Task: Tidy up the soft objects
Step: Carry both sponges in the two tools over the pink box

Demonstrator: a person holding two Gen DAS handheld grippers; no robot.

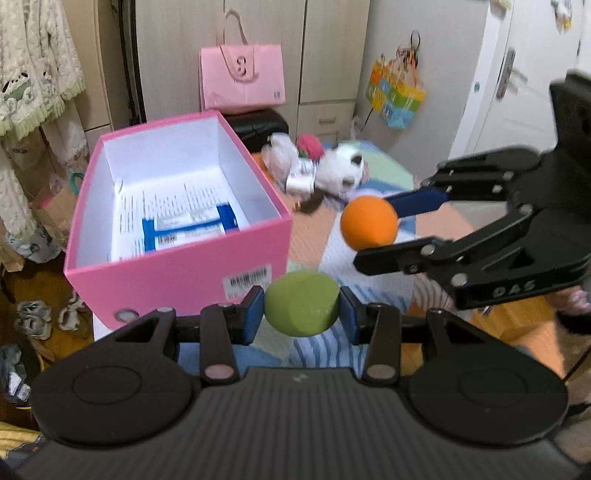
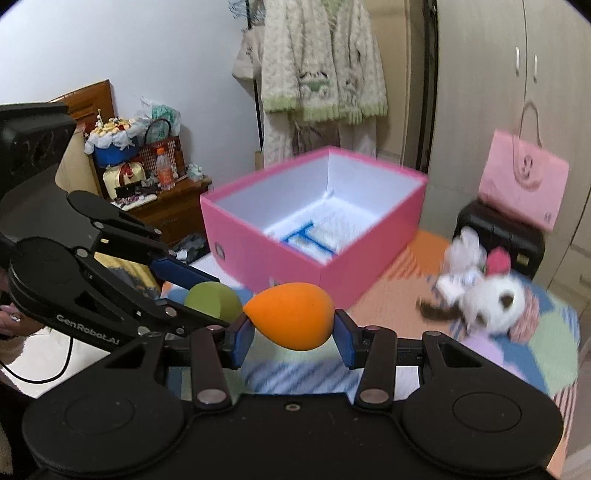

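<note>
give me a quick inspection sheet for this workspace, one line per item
surface: patchwork bedspread, striped and coloured patches
job's things: green sponge and orange sponge both held in the air; open pink box on the bed with printed papers inside; plush toys lying on the bedspread right of the box
clutter: shoes on the floor, crowded nightstand
grippers: left gripper shut on the green sponge; right gripper shut on the orange sponge
cables: one black cable looping below the left gripper
surroundings: wardrobe, hanging clothes, pink bag, black case, door
</note>
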